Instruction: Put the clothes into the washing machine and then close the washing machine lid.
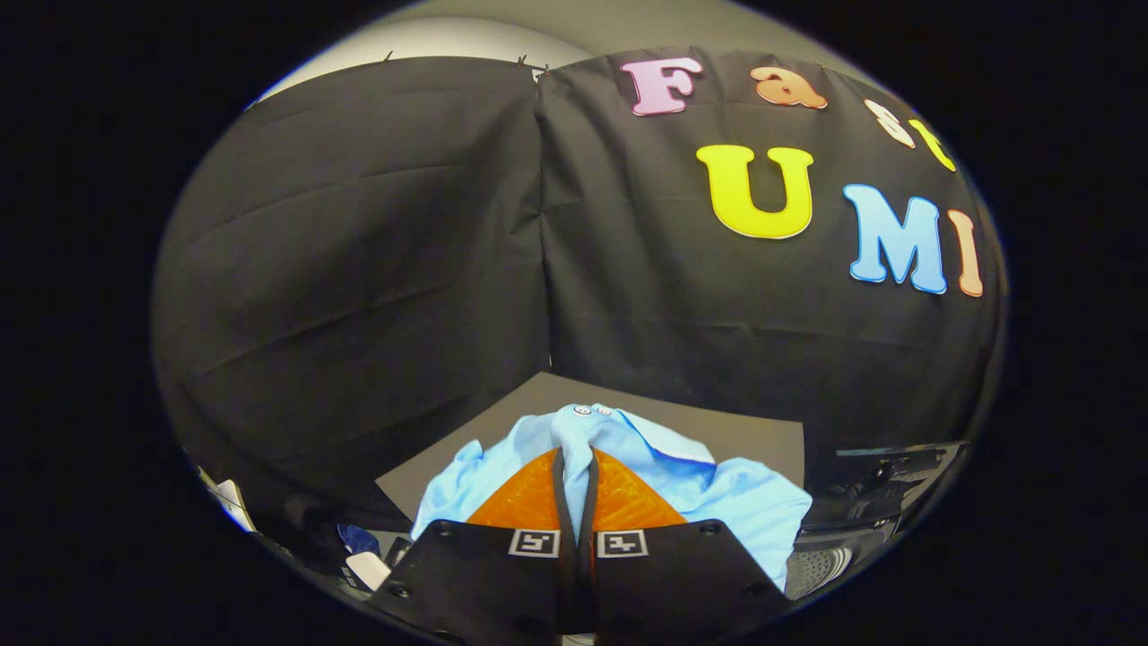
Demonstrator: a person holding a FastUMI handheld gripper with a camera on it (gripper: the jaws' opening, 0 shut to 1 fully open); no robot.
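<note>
The gripper [575, 467] has its two fingers [529, 498] drawn almost together, and a fold of the light blue shirt [682, 480] is pinched in the narrow gap between them. Both fingers press on that fold, so the shirt is gripped.

The pinched strip of cloth rises between the fingers and ends just ahead of their tips in a small bunch that carries two pale buttons [592, 411]. From there the rest of the shirt spreads out to both sides of the fingers, more of it to the right, where it drapes in a broad rumpled mass. A smaller lobe of the cloth shows to the left of the fingers.

Beyond the shirt lies a flat grey surface [762, 440], and the shirt covers its near part. Behind it hangs the black cloth wall [359, 269] of the booth.

To the right of the shirt, low down, is a dark machine part [888, 484] with a pale perforated piece below it; what it is cannot be told from here. To the left, low, sit a few small white and blue objects, too small to make out.
</note>
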